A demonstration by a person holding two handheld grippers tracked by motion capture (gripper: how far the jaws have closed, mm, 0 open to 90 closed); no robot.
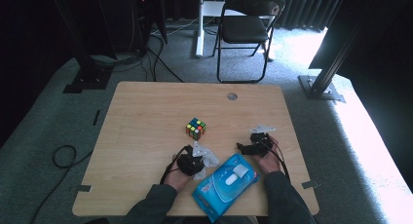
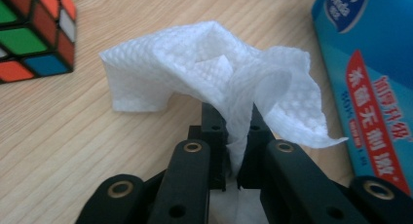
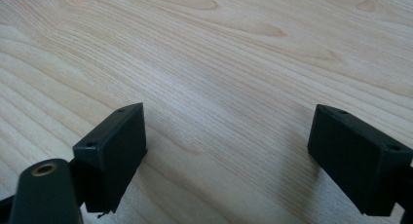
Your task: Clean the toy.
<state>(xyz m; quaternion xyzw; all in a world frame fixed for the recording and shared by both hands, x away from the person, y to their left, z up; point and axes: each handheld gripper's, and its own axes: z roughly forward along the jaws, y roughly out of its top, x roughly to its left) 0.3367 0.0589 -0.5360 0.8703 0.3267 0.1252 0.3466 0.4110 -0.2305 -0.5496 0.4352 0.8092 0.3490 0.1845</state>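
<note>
Wet wipe [image 2: 219,83] pinched between the closed jaws of the left gripper [image 2: 238,136], sheet bunched and fanning out above the fingertips, clear of the wooden table [image 2: 97,151]. Seen from the high view, held just left of the blue wipes pack [image 1: 225,185], near the front edge, with the puzzle cube [image 1: 195,128] a little farther out toward the middle. Right gripper [image 3: 226,151] idle, jaws standing wide apart over bare wood, nothing between them, resting just right of the pack's far end. Step in hand, by the look of it: wipe drawn out and gripped, ready for use. Next move likely calls for carrying the sheet toward the cube or down onto the tabletop, keeping the pinch firm so the thin, limp sheet does not slip free, perhaps with the right gripper steadying the cube.
</note>
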